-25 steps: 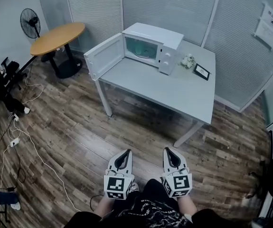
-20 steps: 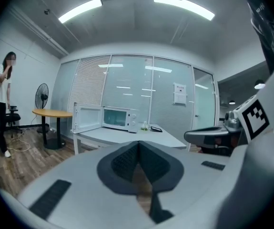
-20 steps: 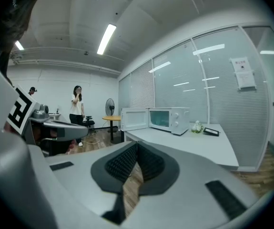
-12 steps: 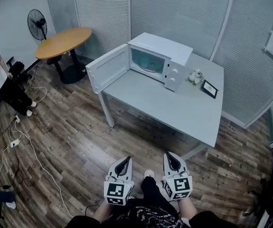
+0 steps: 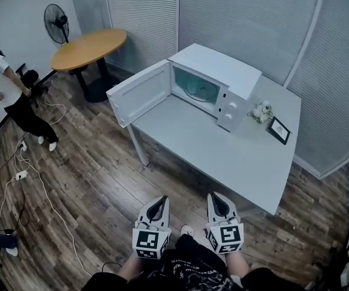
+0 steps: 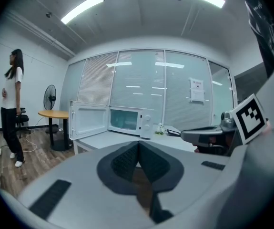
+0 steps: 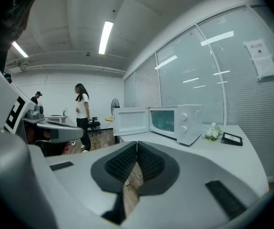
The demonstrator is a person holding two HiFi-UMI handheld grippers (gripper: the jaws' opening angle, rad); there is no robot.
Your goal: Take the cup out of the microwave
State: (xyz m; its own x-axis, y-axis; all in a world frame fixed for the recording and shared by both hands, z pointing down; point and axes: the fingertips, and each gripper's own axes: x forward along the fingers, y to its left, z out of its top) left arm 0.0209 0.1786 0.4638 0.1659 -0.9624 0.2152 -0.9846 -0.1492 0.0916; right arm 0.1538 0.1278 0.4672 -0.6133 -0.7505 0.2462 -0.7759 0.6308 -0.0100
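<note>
A white microwave [image 5: 223, 80] stands on the grey table [image 5: 223, 156] with its door [image 5: 139, 93] swung open to the left. Its cavity shows a pale turntable; I cannot make out a cup inside. Both grippers hang low in the head view, over the wooden floor and short of the table's near edge. My left gripper [image 5: 159, 200] is shut and empty, and so is my right gripper [image 5: 215, 197] beside it. The left gripper view has the microwave [image 6: 129, 120] far ahead past the shut left gripper [image 6: 137, 145]. The right gripper view shows the microwave [image 7: 177, 120] beyond the shut right gripper [image 7: 137, 144].
A small bunch of flowers [image 5: 262, 111] and a dark picture frame [image 5: 279, 130] sit right of the microwave. A round wooden table [image 5: 89, 47] and a fan [image 5: 57, 23] stand at the back left. A person [image 5: 10, 96] stands at the left, with cables [image 5: 28, 180] on the floor.
The table and microwave have come nearer and shifted right in the head view. Both grippers stay shut side by side. The person at the left has come further into view.
</note>
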